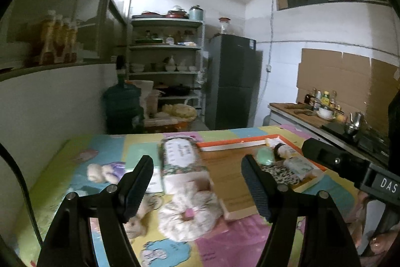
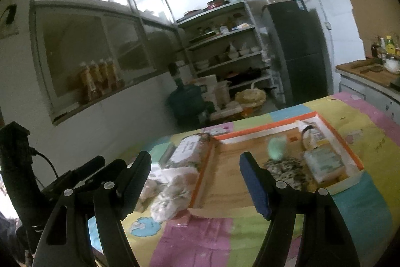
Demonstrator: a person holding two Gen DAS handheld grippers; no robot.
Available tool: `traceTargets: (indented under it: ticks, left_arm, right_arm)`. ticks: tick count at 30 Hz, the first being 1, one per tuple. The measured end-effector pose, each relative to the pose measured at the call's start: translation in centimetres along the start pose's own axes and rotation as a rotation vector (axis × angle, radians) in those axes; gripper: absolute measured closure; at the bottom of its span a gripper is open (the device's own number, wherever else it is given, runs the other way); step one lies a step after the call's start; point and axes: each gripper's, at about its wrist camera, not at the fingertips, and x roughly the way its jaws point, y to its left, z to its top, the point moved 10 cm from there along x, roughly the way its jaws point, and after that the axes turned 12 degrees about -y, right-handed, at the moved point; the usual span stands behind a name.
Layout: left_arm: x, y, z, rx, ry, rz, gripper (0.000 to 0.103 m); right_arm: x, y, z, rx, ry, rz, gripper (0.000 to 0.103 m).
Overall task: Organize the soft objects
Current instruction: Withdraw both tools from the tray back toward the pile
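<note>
**Both claws spread, nothing held**

L gripper (image 1: 197, 182) & R gripper (image 2: 195, 179) jaws wide, empty. Fluffy white pouch (image 1: 187, 214) on mat at 6 o'clock of wrapped roll (image 1: 182, 157); orange-rimmed tray (image 1: 235, 142) at its 3 o'clock holds green soft item (image 1: 265, 157).

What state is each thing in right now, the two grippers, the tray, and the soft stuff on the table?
left gripper: open, empty.
right gripper: open, empty.
tray: partly filled, its near half bare.
green soft toy: in the tray.
round fluffy plush: outside the tray, on the mat.
floral pack: outside, along the tray's left edge.
</note>
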Motion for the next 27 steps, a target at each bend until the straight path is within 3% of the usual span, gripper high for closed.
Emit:
traceTargets:
  ticks: [12,17,23,25,27]
  left_arm:
    - [-2.8,7.8,-2.1,-0.08,-0.011,0.11,0.031]
    - [-3.2,10.2,-3.9,-0.097,0.012,0.142,0.031]
    - [-3.4,11.9,-5.8,-0.118,0.039,0.144,0.031]
    - [-3.3,12.4,-6.2,-0.127,0.043,0.142,0.031]
    - [-3.1,12.9,-6.6,-0.132,0.05,0.141,0.031]
  right_arm:
    - [3.2,4.2,-4.2,-0.102,0.086,0.062,0.028]
    - [6.1,7.2,-8.0,-0.261,0.185,0.139,0.028]
    - [10.5,7.5,-11.5,-0.459,0.274,0.103,0.028]
    - [11.4,7.3,-12.2,-0.49,0.295,0.098,0.03]
    - [12.5,7.0,-12.9,-0.52,0.318,0.094,0.042]
